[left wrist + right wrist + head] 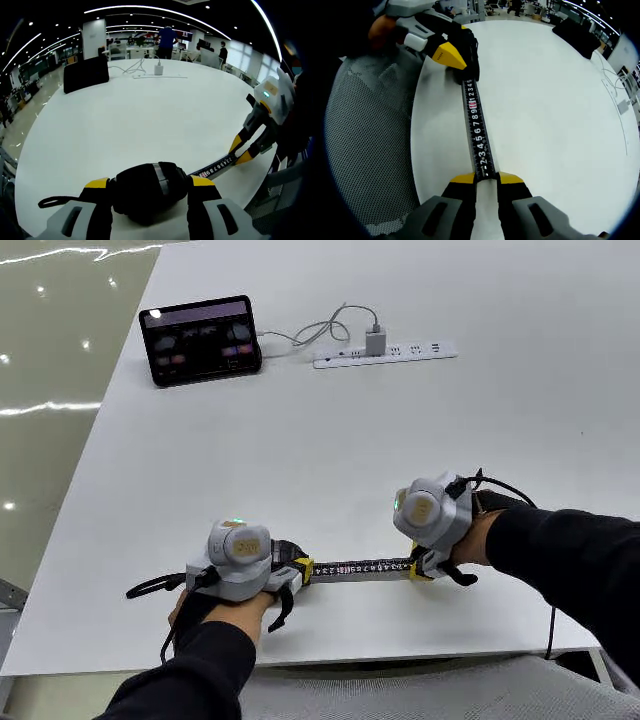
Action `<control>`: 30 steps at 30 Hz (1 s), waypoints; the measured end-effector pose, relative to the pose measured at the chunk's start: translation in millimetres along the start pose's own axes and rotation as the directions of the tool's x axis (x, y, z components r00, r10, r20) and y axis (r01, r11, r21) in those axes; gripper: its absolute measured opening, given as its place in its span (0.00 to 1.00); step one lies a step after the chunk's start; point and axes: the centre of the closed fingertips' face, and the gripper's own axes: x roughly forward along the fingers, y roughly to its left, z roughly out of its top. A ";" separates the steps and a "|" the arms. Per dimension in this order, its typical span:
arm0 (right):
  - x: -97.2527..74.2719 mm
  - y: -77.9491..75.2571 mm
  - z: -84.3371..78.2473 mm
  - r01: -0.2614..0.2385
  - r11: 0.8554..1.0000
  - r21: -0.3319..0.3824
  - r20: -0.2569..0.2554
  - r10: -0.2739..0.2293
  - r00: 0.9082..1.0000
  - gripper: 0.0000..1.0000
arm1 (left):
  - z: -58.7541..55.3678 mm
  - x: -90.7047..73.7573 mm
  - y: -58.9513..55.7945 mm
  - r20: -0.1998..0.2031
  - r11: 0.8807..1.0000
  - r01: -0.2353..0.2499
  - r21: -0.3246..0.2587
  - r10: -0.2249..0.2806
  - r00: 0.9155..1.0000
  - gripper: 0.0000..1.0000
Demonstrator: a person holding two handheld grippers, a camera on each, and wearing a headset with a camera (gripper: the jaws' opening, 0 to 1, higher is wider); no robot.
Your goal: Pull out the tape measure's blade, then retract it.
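- Tape measure case point(150, 195), black and rounded, sat on the white bench point(400, 430) close to its near edge, on the person's left side.
- The left gripper point(150, 184) had the case clamped between its two yellow-tipped fingers point(97, 184), which stood only as far apart as the case is wide and pressed on both of its flanks.
- A black wrist strap trailed from the case across the bench to the left.
- The blade point(476, 125) was pulled partway out and ran in a straight line from the case towards the right gripper point(485, 178), lying flat on or just above the bench with its printed numerals facing up.
- The right gripper's fingers were almost fully closed, pinching the free end of the blade between their yellow tips.
- In the head view the two grippers were level with each other near the front edge of the bench, apart by the exposed run of blade, each held by a hand in a dark sleeve.
- In the right gripper view the left gripper appeared at the far end of the blade, with a grey mesh chair seat point(370, 140) beside the bench edge.
- At the far side of the bench, well apart from the grippers, a dark tablet point(200, 338) stood propped up with its screen lit.
- Just to its right lay a white power strip point(400, 353) with a white charger point(375, 340) plugged into it, and a pale cable point(310, 333) looped from the charger towards the tablet.
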 end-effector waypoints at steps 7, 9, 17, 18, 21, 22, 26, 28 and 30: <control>1.1 0.7 3.6 0.012 1.000 -0.006 0.014 -0.012 1.000 0.11 | 0.4 0.0 0.1 0.005 1.000 -0.001 0.003 0.001 1.000 0.56; 1.5 1.2 4.8 0.013 1.000 -0.007 0.018 -0.013 1.000 0.11 | 0.5 0.1 0.2 0.005 1.000 0.000 0.004 0.000 1.000 0.56; 3.2 1.5 8.9 0.010 1.000 -0.020 0.017 -0.009 1.000 0.11 | 0.8 0.2 0.5 0.006 1.000 0.002 0.007 -0.002 1.000 0.56; 3.6 1.6 9.7 0.009 1.000 -0.019 0.017 -0.008 1.000 0.11 | 0.8 0.3 0.5 0.007 1.000 0.003 0.007 -0.003 1.000 0.56; 4.5 1.9 11.4 0.008 1.000 -0.020 0.019 -0.007 1.000 0.11 | 0.7 0.4 0.4 0.006 1.000 0.003 0.010 -0.003 1.000 0.56; 4.7 2.0 11.9 0.007 1.000 -0.020 0.020 -0.006 1.000 0.11 | 0.6 0.5 0.5 0.006 1.000 0.003 0.011 -0.003 1.000 0.56; 6.0 2.5 14.8 0.006 1.000 -0.024 0.023 -0.005 1.000 0.11 | 0.5 0.6 0.5 0.005 1.000 0.003 0.014 -0.003 1.000 0.56; 6.6 2.9 15.7 0.005 1.000 -0.021 0.023 -0.005 1.000 0.11 | 0.6 0.8 0.4 0.005 1.000 0.004 0.016 -0.004 1.000 0.56; 7.5 2.8 17.2 0.005 1.000 -0.018 0.026 -0.005 1.000 0.11 | 0.5 0.8 0.3 0.005 1.000 0.004 0.018 -0.004 1.000 0.56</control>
